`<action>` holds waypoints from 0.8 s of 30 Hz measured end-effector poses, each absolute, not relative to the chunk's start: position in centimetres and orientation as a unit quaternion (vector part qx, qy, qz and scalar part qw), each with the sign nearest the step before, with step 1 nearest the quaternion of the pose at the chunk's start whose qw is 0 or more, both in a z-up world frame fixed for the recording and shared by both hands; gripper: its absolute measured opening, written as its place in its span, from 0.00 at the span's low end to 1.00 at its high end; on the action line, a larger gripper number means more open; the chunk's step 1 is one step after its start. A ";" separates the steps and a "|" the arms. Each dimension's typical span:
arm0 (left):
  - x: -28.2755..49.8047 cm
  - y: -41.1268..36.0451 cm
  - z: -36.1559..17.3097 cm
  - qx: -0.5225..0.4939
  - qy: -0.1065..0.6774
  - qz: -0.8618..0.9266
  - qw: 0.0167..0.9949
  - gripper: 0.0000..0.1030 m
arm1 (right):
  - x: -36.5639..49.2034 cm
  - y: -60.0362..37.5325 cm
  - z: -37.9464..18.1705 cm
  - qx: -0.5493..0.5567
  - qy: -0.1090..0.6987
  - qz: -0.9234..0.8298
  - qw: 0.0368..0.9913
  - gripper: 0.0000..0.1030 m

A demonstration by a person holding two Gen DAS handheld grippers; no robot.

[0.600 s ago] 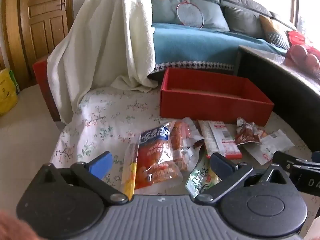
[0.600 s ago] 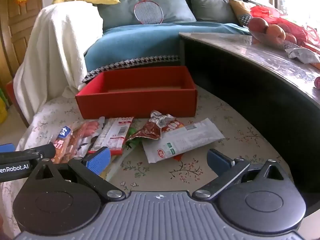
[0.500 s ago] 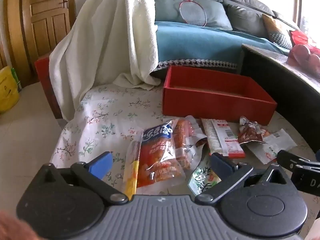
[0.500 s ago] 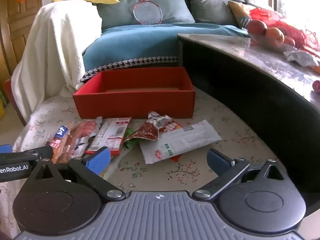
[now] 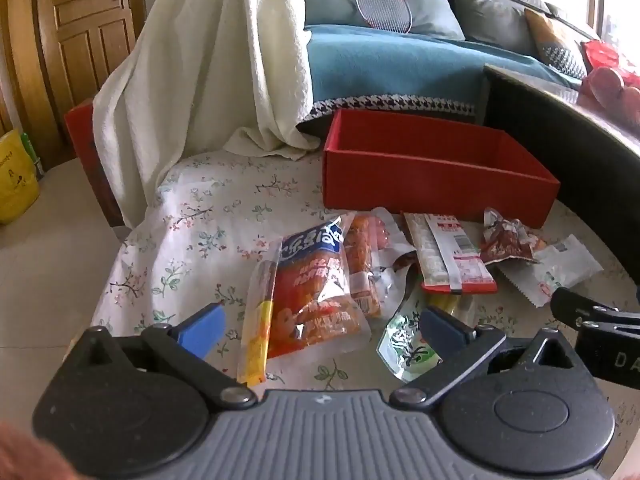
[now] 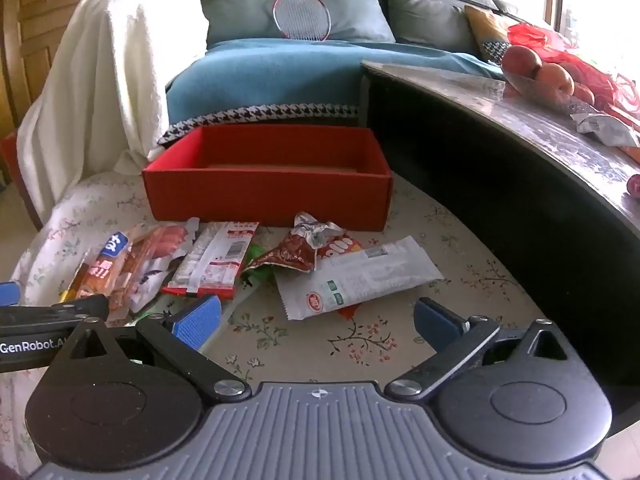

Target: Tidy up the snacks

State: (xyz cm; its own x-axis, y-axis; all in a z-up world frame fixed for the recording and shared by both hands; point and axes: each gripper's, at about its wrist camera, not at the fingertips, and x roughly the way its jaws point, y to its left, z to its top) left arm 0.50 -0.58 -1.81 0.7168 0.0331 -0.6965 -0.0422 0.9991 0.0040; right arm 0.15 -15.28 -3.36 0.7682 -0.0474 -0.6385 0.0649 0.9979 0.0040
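An empty red box (image 5: 432, 172) (image 6: 268, 196) stands at the back of a floral-cloth table (image 5: 200, 216). In front of it lie several snack packets: an orange-and-blue sausage bag (image 5: 316, 292) (image 6: 104, 268), a red-and-white packet (image 5: 444, 256) (image 6: 216, 260), a crumpled dark red packet (image 5: 508, 240) (image 6: 300, 252), a white wrapper (image 6: 356, 276) (image 5: 560, 272) and a green packet (image 5: 404, 344). My left gripper (image 5: 320, 328) is open, low over the sausage bag. My right gripper (image 6: 316, 320) is open, just in front of the white wrapper.
A dark curved table (image 6: 520, 160) with a bowl of apples (image 6: 536, 72) rises on the right. A sofa with a blue blanket (image 6: 280, 72), a white towel (image 5: 208, 60) and a racket (image 6: 300, 12) stands behind. The cloth table's left edge drops to the floor (image 5: 48, 280).
Both grippers have eased slightly forward and down toward the snacks. Both stay open. No snack has moved.
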 end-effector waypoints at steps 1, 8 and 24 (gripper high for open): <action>0.5 -0.6 -1.8 -0.004 0.377 0.019 0.926 0.96 | 0.2 -15.2 -3.5 0.013 0.340 -0.029 0.940 1.00; 0.6 -0.7 -2.0 0.000 0.379 0.018 0.925 0.96 | 0.3 -14.8 -3.5 0.004 0.345 -0.026 0.938 1.00; 0.7 -0.9 -2.3 0.004 0.386 0.025 0.922 0.96 | 0.7 -14.6 -4.0 0.005 0.357 -0.023 0.934 1.00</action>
State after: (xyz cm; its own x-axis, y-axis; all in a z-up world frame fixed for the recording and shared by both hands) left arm 0.74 -0.86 -2.33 0.7013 0.0495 -0.7112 -0.0433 0.9987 0.0268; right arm 0.71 -14.59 -4.00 0.7445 -0.0399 -0.6665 0.0468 0.9989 -0.0074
